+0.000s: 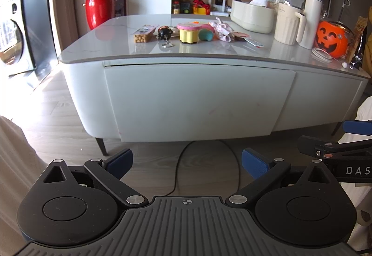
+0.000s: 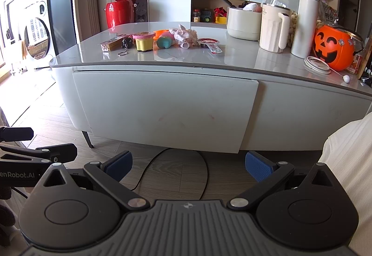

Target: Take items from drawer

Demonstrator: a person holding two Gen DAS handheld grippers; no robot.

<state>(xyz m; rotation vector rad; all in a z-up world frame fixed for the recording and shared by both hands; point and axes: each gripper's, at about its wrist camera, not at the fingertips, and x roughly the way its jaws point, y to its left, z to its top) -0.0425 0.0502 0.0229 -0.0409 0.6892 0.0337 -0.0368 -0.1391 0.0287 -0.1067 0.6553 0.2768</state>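
Approach stage: your left tool [image 1: 187,163] and right tool [image 2: 188,164], both spread apart and empty, hang low before the closed drawer [image 2: 162,111] under the worktop [image 2: 209,62], whose handleless front you must next pull open.

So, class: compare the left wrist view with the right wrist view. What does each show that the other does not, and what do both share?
Only the left wrist view shows the right gripper at its right edge. Only the right wrist view shows the left gripper at its left edge, and a white sleeve. Both share the closed drawer front, the pumpkin bucket and the yellow cup. Each camera's own jaws stand open.
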